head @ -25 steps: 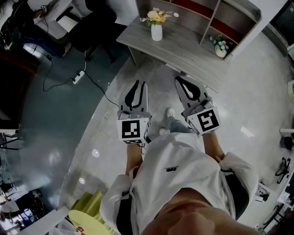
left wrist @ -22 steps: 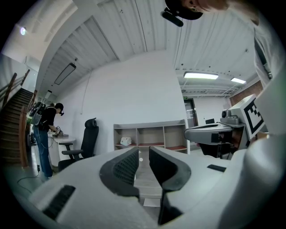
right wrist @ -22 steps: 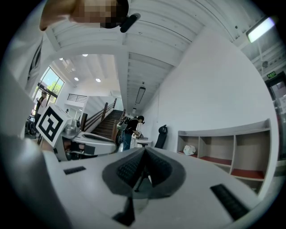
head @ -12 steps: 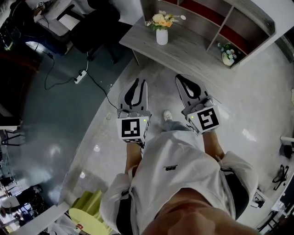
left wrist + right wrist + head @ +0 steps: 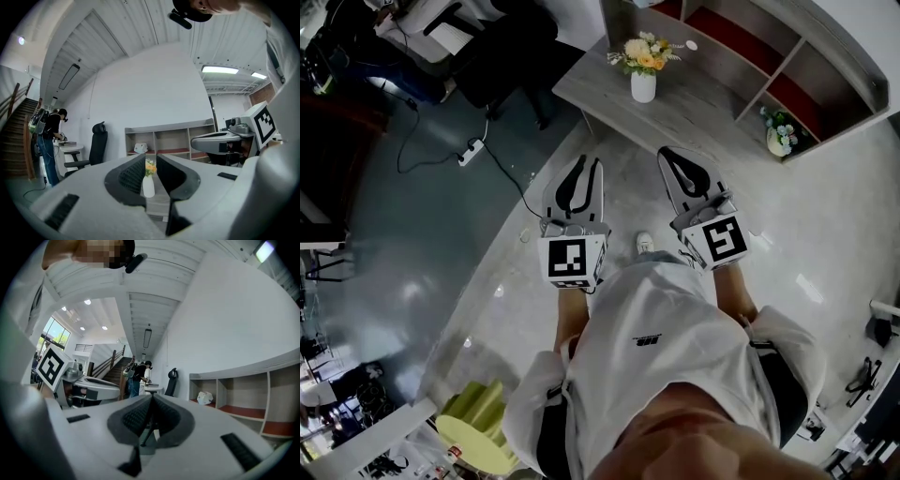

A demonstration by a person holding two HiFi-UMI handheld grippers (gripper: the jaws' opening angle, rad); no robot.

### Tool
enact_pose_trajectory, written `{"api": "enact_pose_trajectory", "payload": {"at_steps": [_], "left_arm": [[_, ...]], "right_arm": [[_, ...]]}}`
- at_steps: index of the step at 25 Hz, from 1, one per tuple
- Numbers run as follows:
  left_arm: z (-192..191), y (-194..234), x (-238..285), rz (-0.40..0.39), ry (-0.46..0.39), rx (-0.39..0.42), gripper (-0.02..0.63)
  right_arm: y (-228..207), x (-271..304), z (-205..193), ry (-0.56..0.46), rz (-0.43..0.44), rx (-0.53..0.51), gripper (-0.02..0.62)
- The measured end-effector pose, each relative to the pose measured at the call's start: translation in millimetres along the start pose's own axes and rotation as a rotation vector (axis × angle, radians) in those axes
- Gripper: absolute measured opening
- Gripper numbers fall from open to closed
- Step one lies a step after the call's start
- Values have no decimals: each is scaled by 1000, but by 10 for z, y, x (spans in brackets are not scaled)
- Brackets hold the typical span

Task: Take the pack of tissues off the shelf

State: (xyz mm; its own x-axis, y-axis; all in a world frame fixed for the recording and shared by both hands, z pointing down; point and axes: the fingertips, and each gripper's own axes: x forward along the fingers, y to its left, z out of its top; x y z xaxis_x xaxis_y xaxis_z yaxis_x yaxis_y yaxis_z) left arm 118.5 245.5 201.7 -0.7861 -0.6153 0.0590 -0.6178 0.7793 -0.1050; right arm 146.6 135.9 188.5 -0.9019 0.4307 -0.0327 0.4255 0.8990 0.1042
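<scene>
The pack of tissues [image 5: 141, 148] is a white bundle in the left compartment of the open shelf [image 5: 173, 139]. The right gripper view also shows the pack [image 5: 204, 397] far ahead. Both grippers are held level in front of the person and are far from the shelf. My left gripper [image 5: 589, 164] is open by a narrow gap and holds nothing. A white vase of flowers [image 5: 148, 184] shows through the gap of the left gripper [image 5: 150, 157]. My right gripper [image 5: 667, 153] is shut with its tips together and nothing in it, as the right gripper [image 5: 152, 396] shows in its own view.
A grey desk [image 5: 703, 108] carries the vase [image 5: 643, 86], with the shelf [image 5: 787, 56] behind it and a small potted plant [image 5: 779, 141] at its right end. A black office chair [image 5: 502, 37] and a power strip [image 5: 471, 150] lie to the left. A person [image 5: 47, 138] stands at a far table.
The desk, vase and shelf have slid nearer and to the right in the head view as the person walks forward. Both grippers keep their pose and jaw gaps.
</scene>
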Motion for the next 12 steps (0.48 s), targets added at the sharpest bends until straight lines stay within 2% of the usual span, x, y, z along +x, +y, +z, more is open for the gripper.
{"api": "enact_pose_trajectory", "payload": {"at_steps": [12], "left_arm": [[-12,210,607,47,15,-6,89]], "right_arm": [[-486,503,-119,8,47,9,26]]}}
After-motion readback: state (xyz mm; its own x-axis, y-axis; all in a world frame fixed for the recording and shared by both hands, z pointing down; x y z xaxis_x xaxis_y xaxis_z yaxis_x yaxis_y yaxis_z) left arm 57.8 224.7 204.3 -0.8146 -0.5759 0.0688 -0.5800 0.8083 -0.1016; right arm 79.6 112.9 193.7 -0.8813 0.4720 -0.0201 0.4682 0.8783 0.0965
